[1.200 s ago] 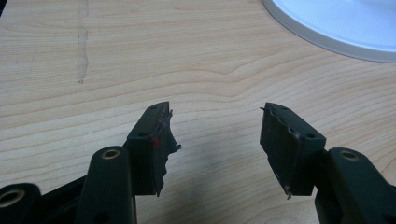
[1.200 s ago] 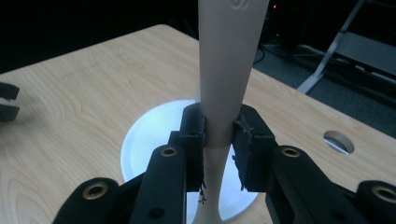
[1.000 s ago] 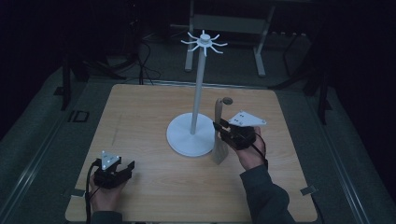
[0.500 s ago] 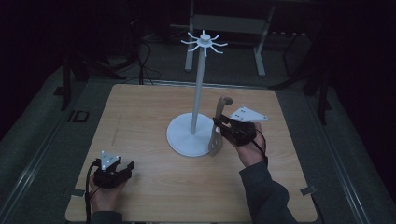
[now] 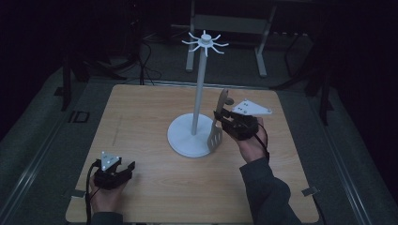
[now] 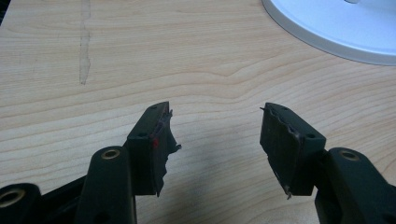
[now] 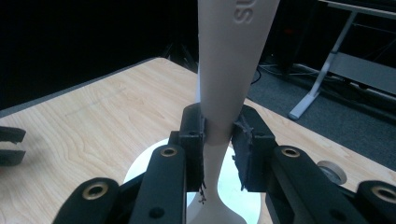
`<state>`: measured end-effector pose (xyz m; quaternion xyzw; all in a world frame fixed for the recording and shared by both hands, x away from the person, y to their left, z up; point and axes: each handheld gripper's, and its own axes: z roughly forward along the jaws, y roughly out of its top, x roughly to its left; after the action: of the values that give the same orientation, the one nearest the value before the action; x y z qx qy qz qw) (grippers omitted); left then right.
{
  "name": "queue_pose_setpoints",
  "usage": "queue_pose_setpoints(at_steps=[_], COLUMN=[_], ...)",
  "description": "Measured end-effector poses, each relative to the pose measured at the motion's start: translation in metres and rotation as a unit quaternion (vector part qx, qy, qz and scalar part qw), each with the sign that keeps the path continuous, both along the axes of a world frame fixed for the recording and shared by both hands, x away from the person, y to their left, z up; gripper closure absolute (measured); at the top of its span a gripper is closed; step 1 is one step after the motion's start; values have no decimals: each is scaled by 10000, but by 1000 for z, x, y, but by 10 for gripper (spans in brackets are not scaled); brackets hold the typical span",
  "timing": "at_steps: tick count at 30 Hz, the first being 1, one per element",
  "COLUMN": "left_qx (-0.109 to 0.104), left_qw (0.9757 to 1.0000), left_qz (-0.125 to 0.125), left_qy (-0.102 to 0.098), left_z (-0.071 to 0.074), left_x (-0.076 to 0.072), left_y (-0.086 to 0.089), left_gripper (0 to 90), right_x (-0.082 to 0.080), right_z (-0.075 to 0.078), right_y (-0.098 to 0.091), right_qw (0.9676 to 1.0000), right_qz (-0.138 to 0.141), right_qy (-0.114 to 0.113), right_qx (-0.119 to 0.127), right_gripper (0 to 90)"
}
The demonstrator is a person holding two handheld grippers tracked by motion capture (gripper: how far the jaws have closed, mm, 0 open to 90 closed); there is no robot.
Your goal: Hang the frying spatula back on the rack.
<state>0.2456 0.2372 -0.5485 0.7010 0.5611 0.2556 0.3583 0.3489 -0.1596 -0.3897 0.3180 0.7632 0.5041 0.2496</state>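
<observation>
High view, right claw (image 5: 219,123) gripping slotted spatula (image 5: 217,125) upright, handle up, blade down.

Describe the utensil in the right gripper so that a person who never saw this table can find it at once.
On the wooden table stands a white stand, a tall pole on a round base with hooks on top. Just right of the pole, the right gripper clamps a beige slotted spatula by its handle. It is upright, blade down by the base, and the only utensil here.
</observation>
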Motion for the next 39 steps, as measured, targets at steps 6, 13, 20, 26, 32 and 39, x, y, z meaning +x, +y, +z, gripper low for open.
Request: queue_pose_setpoints(at_steps=[6,13,20,26,32,39], left_qx=[2,-1,7,-12,-7,-16], left_qw=[10000,10000,10000,10000,10000,10000], left_qz=[-5,4,8,37,32,40], left_qy=[5,3,9,2,5,-1], left_z=[0,0,-1,0,0,0], left_x=[0,0,0,0,0,0], left_y=[0,0,0,0,0,0], left_gripper=[434,433,433,428,428,428], right_x=[3,7,12,14,16,19], right_z=[9,19,27,32,38,45], right_y=[0,-1,-2,-1,1,2], right_qw=[10000,9998,9994,9994,9996,9997], right_qz=[-8,-20,3,-8,-32,-45], right_qy=[-28,-40,37,29,-2,-27], right_qx=[83,201,352,345,267,246], right_gripper=[745,745,746,746,746,745])
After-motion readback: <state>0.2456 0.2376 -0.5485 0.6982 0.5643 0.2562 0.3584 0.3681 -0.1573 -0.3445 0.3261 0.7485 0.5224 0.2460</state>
